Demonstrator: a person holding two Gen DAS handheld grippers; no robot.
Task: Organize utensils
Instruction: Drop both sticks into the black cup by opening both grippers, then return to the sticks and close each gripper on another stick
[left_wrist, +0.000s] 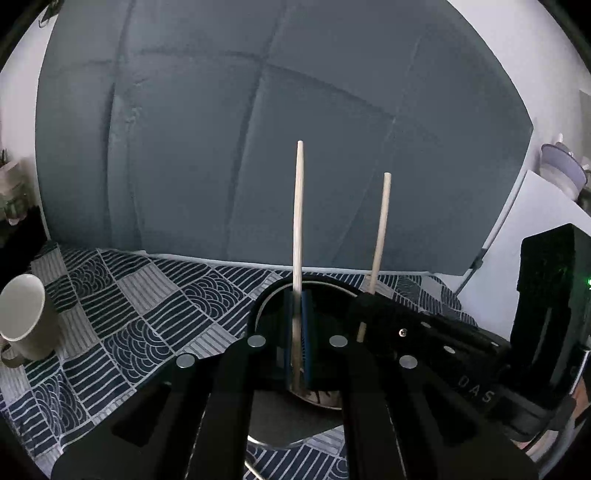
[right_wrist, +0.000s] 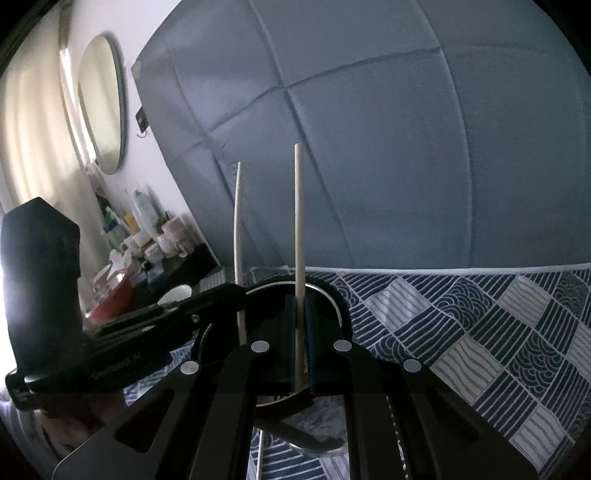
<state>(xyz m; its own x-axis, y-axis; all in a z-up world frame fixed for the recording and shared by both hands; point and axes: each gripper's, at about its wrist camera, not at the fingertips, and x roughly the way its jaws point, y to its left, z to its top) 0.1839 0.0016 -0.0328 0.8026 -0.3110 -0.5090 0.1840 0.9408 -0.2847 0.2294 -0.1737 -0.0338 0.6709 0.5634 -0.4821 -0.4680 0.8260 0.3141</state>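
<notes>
In the left wrist view my left gripper (left_wrist: 297, 295) is shut on a pale wooden chopstick (left_wrist: 298, 206). The chopstick stands upright over a round dark metal holder (left_wrist: 263, 301) on the patterned cloth. To the right my right gripper (left_wrist: 367, 299) grips a second chopstick (left_wrist: 380, 229), also upright at the holder's far rim. In the right wrist view my right gripper (right_wrist: 300, 299) is shut on its chopstick (right_wrist: 299, 206) above the same holder (right_wrist: 332, 295). There my left gripper (right_wrist: 236, 291) comes in from the left with the other chopstick (right_wrist: 238, 229). The lower ends of both sticks are hidden behind the pads.
A beige mug (left_wrist: 22, 317) stands on the blue-and-white cloth (left_wrist: 147, 306) at the left. A grey-blue padded board (left_wrist: 258, 147) rises behind the table. A metal utensil (right_wrist: 295, 439) lies in front of the holder. A round mirror (right_wrist: 101, 103), bottles (right_wrist: 140, 229) and a red bowl (right_wrist: 110, 299) crowd the left.
</notes>
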